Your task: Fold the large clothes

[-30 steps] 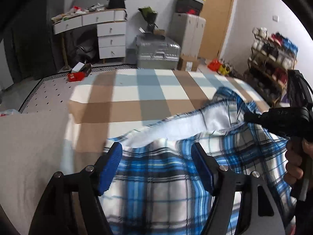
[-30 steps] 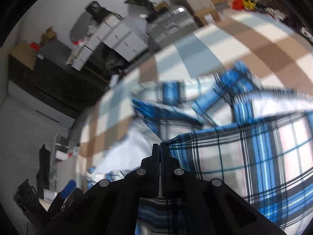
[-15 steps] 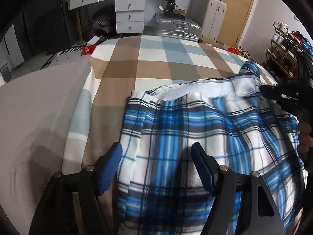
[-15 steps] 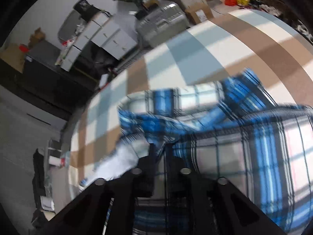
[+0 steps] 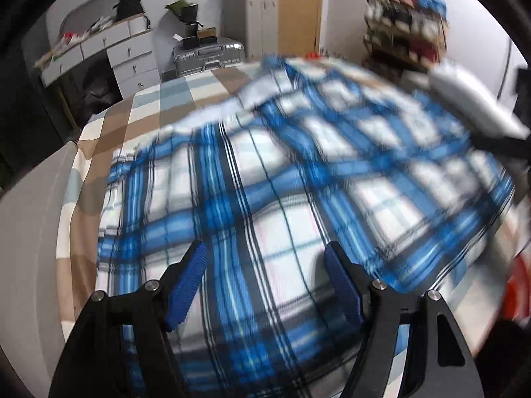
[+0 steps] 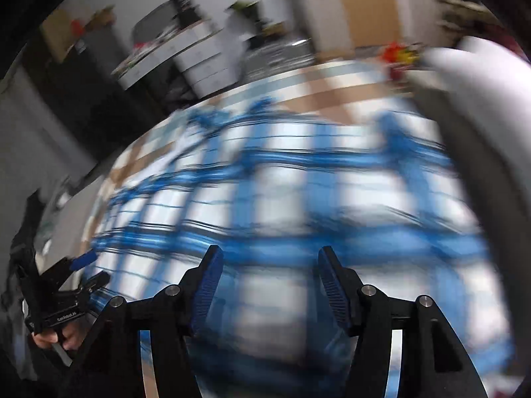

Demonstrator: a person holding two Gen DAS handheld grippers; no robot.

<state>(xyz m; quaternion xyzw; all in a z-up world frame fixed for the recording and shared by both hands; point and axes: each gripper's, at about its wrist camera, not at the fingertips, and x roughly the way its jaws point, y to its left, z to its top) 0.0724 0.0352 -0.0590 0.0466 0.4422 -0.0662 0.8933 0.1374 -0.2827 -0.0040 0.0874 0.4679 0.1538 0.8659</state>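
from the left wrist, the left gripper (image 5: 265, 275) hangs over the blue plaid shirt (image 5: 282, 182), its blue pads standing apart with nothing pinched between them, just as wide as a second ago. the shirt lies spread across the checked bedspread (image 5: 139, 112), and it now fills far more of this view than before, when a white inner edge ran across the middle of it; that pale edge now sits up near the top of the cloth. the right side of the picture is smeared, with a pale grey blurred shape (image 5: 471, 99) crossing the corner where the other gripper was earlier

from the right wrist, the right gripper (image 6: 268, 282) has just been opening: a second ago its jaws were pressed together on a fold of the shirt, and now they stand apart with no cloth between them, the shirt (image 6: 282, 199) lying flat and blurred below. at the lower left a hand (image 6: 56, 335) holds the left gripper (image 6: 84, 267) at the shirt's edge
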